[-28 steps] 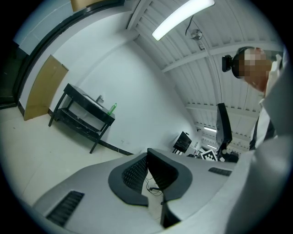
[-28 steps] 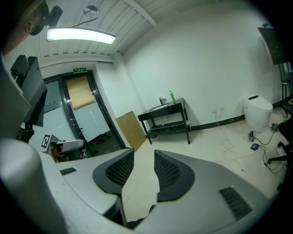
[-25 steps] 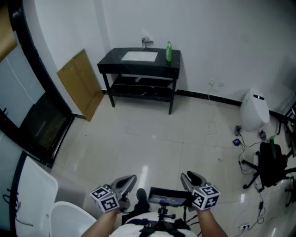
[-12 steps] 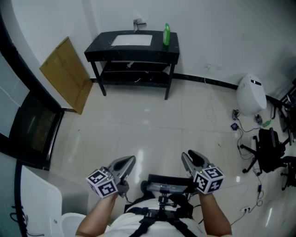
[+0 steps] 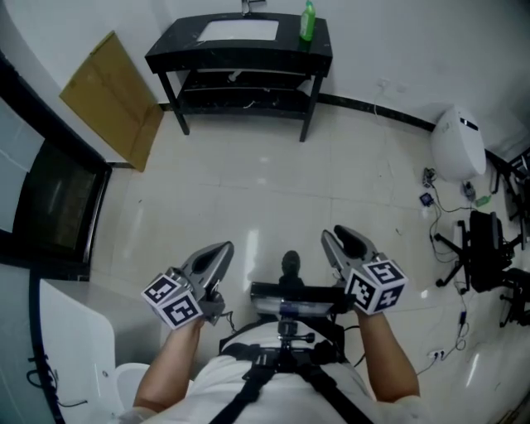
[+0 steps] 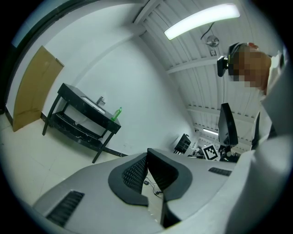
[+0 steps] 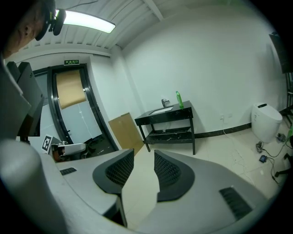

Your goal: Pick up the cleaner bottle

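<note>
Since a second ago the black sink table [image 5: 236, 56] is sliding up toward the top edge of the head view and drawing nearer, and both grippers are riding forward over the pale tiled floor [image 5: 273, 182] with the person, whose dark shoe [image 5: 290, 263] is now showing between them. The green cleaner bottle [image 5: 307, 21] is standing upright on the table's right rear corner, just right of the white basin [image 5: 238, 30] and its faucet, well apart from both grippers.

The left gripper [image 5: 220, 250] is pointing ahead and slightly inward, and in the left gripper view its ribbed pads are meeting at their tips with nothing pinched between them. The right gripper [image 5: 338, 242] is tilting a little downward; in the right gripper view its jaws are standing slightly spread, with only bare floor showing through the narrow gap, and the table and bottle are lying straight ahead beyond it.

A brown cardboard sheet [image 5: 112, 98] is leaning against the wall left of the table. A white toilet [image 5: 460, 145] is sitting by the right wall, with loose cables [image 5: 431, 203] trailing over the floor near it and a black office chair [image 5: 487, 263] standing further right
</note>
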